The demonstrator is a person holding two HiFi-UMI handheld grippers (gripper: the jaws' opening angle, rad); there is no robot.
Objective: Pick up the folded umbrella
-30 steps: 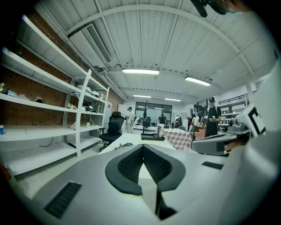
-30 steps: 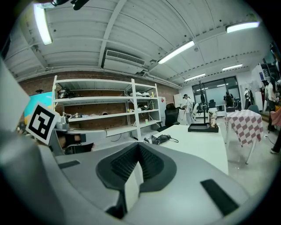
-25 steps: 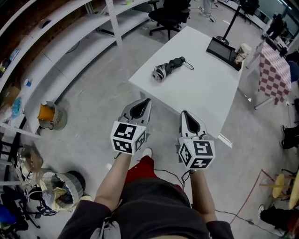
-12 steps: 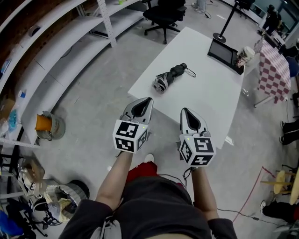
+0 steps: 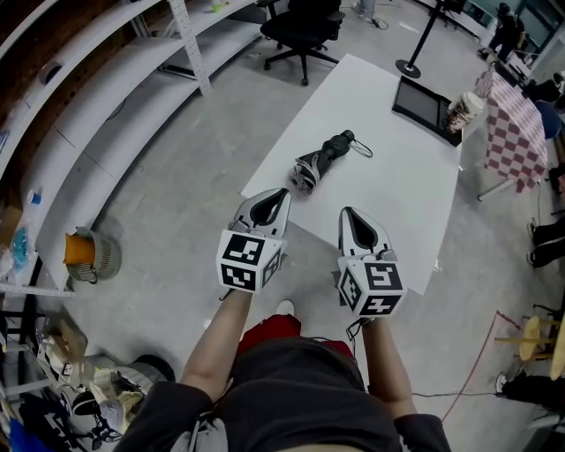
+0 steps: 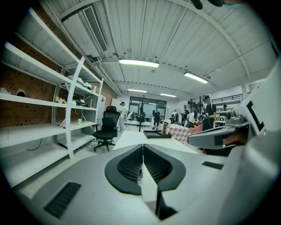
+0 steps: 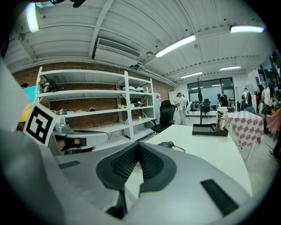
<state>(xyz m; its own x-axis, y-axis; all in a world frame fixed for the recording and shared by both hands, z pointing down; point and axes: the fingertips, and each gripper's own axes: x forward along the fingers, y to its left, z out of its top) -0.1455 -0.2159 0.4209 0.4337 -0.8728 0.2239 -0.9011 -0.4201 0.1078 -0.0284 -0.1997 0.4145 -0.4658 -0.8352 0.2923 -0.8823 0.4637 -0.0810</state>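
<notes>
The folded umbrella [image 5: 324, 159], black with a pale patterned end and a wrist strap, lies on the white table [image 5: 388, 199] near its left edge. Both grippers are held out in front of the person, short of the table's near corner and apart from the umbrella. My left gripper [image 5: 281, 191] is shut with nothing in it, and in the left gripper view its pads [image 6: 142, 151] meet. My right gripper [image 5: 346, 212] is also shut and empty. The right gripper view shows the umbrella [image 7: 167, 144] lying beyond the closed right gripper [image 7: 138, 146].
At the table's far end sit a black tray [image 5: 425, 99] and a paper cup [image 5: 465, 108]. A black office chair [image 5: 305, 22] stands behind the table and white shelving [image 5: 132, 79] lines the left. A checkered cloth [image 5: 516, 132] is at right.
Both grippers have moved forward toward the table together with the person, and the umbrella and table now lie nearer in the head view. The jaws stay shut.
</notes>
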